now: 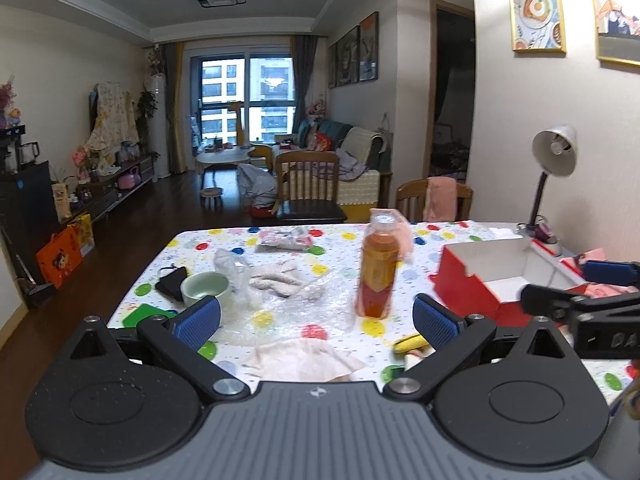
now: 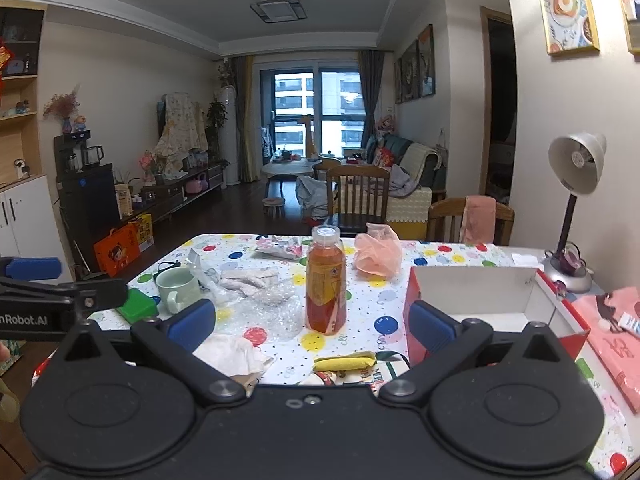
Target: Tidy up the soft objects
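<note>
Both grippers hover level above the near edge of the table point(image 1: 192, 240). The left gripper point(image 1: 316, 320) and the right gripper point(image 2: 312, 320) have their fingers spread wide and hold nothing. The red box point(image 2: 472, 292) stands open at right. A bottle point(image 2: 326, 280) stands upright mid-table. A white cloth point(image 1: 304, 356) and a yellow roll point(image 2: 346, 361) lie near the front edge, apart.
</note>
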Available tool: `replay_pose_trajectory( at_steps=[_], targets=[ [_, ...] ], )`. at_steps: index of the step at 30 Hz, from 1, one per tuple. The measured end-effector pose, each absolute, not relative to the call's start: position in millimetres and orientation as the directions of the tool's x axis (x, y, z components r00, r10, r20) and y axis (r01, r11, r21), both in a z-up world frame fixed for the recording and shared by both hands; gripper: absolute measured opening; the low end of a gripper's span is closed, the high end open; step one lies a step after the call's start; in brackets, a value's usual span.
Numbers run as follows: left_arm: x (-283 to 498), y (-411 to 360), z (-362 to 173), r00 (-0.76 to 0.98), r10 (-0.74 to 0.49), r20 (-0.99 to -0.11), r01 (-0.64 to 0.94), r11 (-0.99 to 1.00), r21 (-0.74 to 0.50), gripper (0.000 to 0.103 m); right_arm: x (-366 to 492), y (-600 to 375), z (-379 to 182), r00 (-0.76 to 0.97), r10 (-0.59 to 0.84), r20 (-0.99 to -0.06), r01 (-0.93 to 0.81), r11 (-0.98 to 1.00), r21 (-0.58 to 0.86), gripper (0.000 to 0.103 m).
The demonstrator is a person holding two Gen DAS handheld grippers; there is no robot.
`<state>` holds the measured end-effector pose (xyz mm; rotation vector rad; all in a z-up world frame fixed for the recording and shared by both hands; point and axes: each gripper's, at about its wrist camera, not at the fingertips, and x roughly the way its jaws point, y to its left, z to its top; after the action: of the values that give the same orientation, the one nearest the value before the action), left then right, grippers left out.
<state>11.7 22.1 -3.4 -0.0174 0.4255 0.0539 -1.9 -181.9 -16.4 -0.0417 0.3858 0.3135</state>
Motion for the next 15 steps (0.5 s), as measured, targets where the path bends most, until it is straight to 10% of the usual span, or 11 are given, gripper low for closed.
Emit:
replay_pose_trajectory(
  at_steps=[15],
  targets=[
    [98.9, 56.3, -67.2, 0.798, -0.088, -0.596, 0.122, 0.992, 0.017, 0.103, 46.5, -196.4, -56.1, 0.834, 0.134, -0.535, -0.145, 0.989, 0.021, 0.099]
  ],
)
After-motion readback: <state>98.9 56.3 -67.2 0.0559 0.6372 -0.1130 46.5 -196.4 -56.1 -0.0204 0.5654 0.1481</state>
